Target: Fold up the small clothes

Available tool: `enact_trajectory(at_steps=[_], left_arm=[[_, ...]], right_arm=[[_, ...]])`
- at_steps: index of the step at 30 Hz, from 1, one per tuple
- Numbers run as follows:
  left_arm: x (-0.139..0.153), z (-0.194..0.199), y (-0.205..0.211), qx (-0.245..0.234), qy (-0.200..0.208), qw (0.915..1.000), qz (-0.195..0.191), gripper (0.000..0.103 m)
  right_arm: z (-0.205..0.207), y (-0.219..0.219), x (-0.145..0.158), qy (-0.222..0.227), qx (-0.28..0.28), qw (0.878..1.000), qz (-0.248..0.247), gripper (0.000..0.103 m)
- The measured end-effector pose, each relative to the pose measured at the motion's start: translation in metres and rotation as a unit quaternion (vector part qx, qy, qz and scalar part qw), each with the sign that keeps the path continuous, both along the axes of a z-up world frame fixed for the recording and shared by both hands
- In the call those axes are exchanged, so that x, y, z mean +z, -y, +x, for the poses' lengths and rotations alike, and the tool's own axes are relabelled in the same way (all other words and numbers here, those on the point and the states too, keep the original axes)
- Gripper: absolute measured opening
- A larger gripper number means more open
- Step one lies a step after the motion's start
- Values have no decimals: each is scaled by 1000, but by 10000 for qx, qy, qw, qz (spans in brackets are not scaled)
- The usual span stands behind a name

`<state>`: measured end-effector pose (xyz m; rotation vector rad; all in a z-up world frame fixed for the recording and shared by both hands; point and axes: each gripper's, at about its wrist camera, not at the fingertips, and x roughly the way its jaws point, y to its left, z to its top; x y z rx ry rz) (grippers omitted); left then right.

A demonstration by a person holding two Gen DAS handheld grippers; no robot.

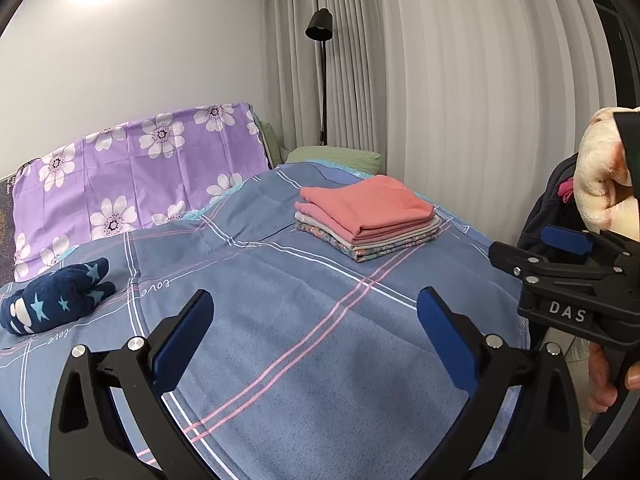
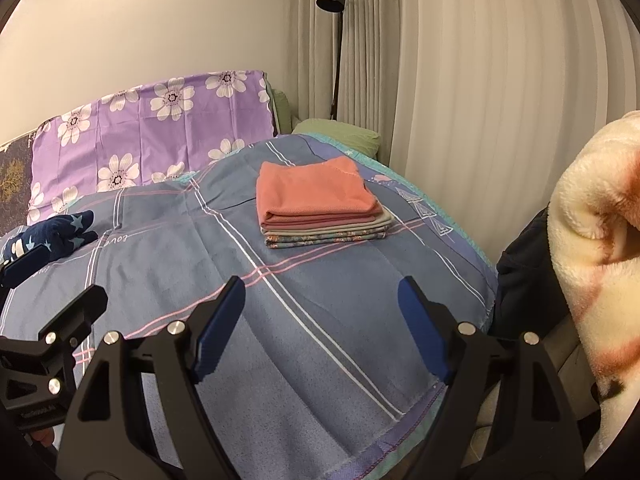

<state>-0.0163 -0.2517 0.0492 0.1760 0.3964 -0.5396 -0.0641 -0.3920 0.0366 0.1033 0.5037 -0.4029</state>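
Observation:
A stack of folded clothes (image 1: 366,216) (image 2: 320,204) with a pink piece on top lies on the far right part of the bed. A crumpled navy garment with stars (image 1: 56,300) (image 2: 52,236) lies at the left. My left gripper (image 1: 316,300) (image 2: 60,280) hovers open over the bedcover with nothing between its blue pads. My right gripper (image 2: 320,288) (image 1: 520,244) is beside it to the right, also open and holding nothing. A fluffy cream cloth (image 1: 604,176) (image 2: 592,248) hangs at the right edge, over a dark garment (image 1: 548,208) (image 2: 524,280).
The bed has a blue plaid cover (image 1: 304,320) (image 2: 168,256), whose right edge drops off near the curtains (image 1: 460,100). A purple floral sheet (image 1: 132,176) and a green pillow (image 1: 336,156) are at the head. A black floor lamp (image 1: 320,24) stands behind.

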Motion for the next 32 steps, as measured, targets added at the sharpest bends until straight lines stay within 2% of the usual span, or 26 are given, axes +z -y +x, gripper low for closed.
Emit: enact_trajectory(at_steps=[32], left_arm=[[-6,-1,-4,-130,-127,9997,132,102]], right_arm=[[5,-5,-9,-130,36,9999,-41,84]])
